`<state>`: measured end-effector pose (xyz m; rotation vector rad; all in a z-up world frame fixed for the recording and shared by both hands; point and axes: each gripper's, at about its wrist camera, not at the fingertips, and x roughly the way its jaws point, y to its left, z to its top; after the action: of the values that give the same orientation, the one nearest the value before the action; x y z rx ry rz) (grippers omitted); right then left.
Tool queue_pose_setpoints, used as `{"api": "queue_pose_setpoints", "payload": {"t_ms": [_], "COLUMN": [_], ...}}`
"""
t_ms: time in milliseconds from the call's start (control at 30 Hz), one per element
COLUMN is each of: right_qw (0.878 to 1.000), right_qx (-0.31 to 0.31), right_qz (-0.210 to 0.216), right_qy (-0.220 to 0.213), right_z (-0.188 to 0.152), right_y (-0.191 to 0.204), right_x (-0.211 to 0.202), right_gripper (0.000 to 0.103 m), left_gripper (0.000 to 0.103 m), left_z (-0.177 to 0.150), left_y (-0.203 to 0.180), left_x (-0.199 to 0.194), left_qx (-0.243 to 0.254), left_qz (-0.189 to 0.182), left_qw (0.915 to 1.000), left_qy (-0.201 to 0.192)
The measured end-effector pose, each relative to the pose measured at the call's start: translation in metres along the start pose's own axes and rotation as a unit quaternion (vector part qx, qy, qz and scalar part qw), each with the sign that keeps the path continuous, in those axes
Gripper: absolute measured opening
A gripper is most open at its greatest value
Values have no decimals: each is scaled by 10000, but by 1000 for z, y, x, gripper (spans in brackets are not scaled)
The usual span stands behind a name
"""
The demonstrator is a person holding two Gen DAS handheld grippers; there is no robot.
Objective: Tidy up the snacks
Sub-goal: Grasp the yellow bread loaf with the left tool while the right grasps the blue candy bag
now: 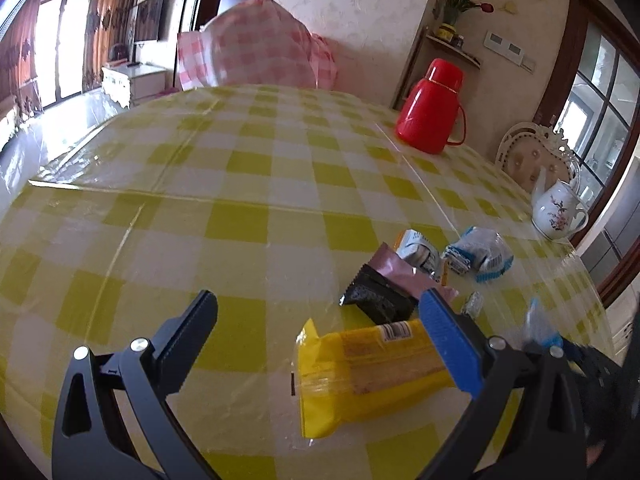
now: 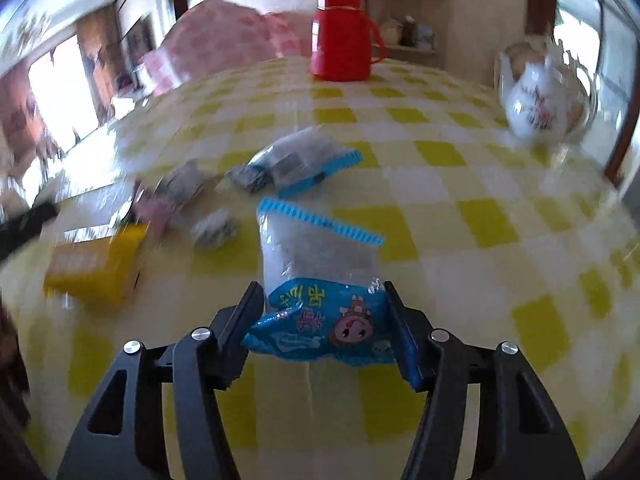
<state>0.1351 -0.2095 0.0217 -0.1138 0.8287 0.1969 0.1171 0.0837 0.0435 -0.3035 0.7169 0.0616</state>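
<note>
My left gripper is open low over the table, with a yellow snack pack lying between its fingers, against the right one. Beyond it lie a black and pink packet, a white carton snack, a blue and white packet and a small silver sweet. My right gripper is shut on a blue and clear snack bag held above the table. The right wrist view is blurred; it shows the yellow pack and another blue bag.
The table has a yellow checked cloth under clear plastic. A red thermos jug stands at the far side and a white flowered teapot at the right edge. A pink checked cushion sits behind the table.
</note>
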Motion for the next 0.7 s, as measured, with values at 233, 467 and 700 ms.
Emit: {"api": "queue_pose_setpoints", "payload": {"t_ms": [233,467,700], "right_qw": [9927,9947,9977], "right_qx": [-1155,-1022,-591], "right_qz": [303,104,-232], "right_qy": [-147,1,-235], "right_z": [-59,-63,-57], "right_y": [10,3,-21], "right_x": [-58,-57,-67], "right_gripper": [53,58,86], "left_gripper": [101,101,101], "left_z": [3,1,-32], "left_y": [-10,-64,-79], "left_x": [8,39,30], "left_qx": [-5,2253,2687], "left_qz": [-80,-195,-878], "left_qw": [10000,9722,9454], "left_qy": [47,608,1624]}}
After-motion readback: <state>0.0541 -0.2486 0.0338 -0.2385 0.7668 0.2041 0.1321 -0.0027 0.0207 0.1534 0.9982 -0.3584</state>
